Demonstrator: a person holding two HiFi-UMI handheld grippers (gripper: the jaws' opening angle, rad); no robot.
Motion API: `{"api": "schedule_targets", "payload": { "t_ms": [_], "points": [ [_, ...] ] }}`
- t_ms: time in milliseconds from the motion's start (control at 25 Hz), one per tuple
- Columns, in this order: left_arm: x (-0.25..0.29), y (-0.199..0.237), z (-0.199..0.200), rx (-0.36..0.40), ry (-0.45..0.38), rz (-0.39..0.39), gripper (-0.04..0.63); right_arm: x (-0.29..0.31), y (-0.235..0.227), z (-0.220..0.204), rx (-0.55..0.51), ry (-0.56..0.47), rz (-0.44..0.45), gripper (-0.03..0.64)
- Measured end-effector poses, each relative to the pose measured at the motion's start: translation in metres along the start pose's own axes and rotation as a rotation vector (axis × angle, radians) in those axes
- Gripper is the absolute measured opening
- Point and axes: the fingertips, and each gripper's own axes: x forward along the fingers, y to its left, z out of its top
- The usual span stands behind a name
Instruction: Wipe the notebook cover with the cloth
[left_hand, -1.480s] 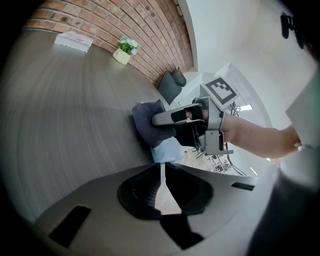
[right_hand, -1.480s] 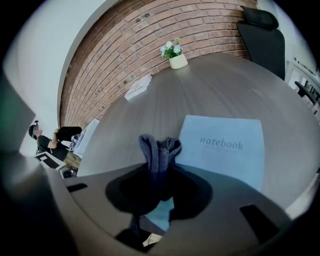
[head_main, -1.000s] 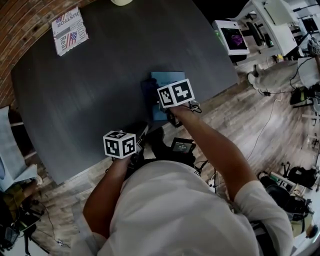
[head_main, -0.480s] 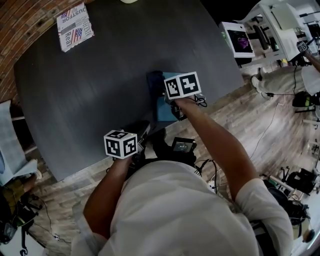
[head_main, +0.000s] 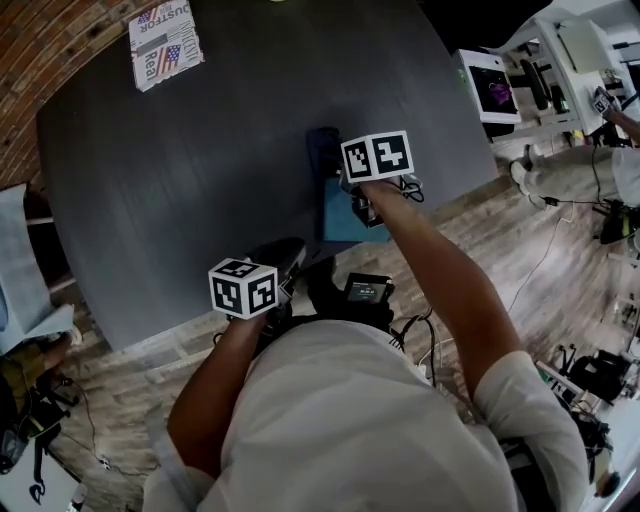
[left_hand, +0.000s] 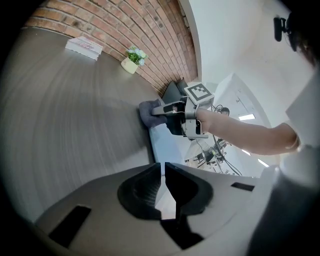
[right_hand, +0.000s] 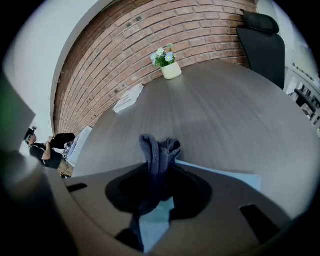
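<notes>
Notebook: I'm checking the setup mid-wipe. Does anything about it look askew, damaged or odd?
Nothing is spilled or damaged. The notebook lies at the table's near edge, cloth bunched in the right claw at its far end; the left claw, shut and empty, isn't steadying it.

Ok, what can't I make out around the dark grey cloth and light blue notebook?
Right gripper view: the right gripper's own body covers the lower end of the dark grey cloth and most of the light blue notebook, so contact is unclear.
Head view: its marker cube hides the jaws and where they grip the cloth.
Left gripper view: marks on the cover are too small to see.
</notes>
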Motion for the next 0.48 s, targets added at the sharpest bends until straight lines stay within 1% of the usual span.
{"api": "schedule_targets", "payload": {
  "t_ms": [240,480],
  "points": [
    [-0.009,0.002,0.003,-0.003,-0.014,0.004,0.034,0.004,-0.005,0.013,-0.010,-0.012,-0.019,0.117],
    [-0.014,0.000,0.005,-0.010,-0.029,0.003,0.034,0.004,-0.014,0.027,-0.032,-0.030,-0.070,0.117]
  ]
}}
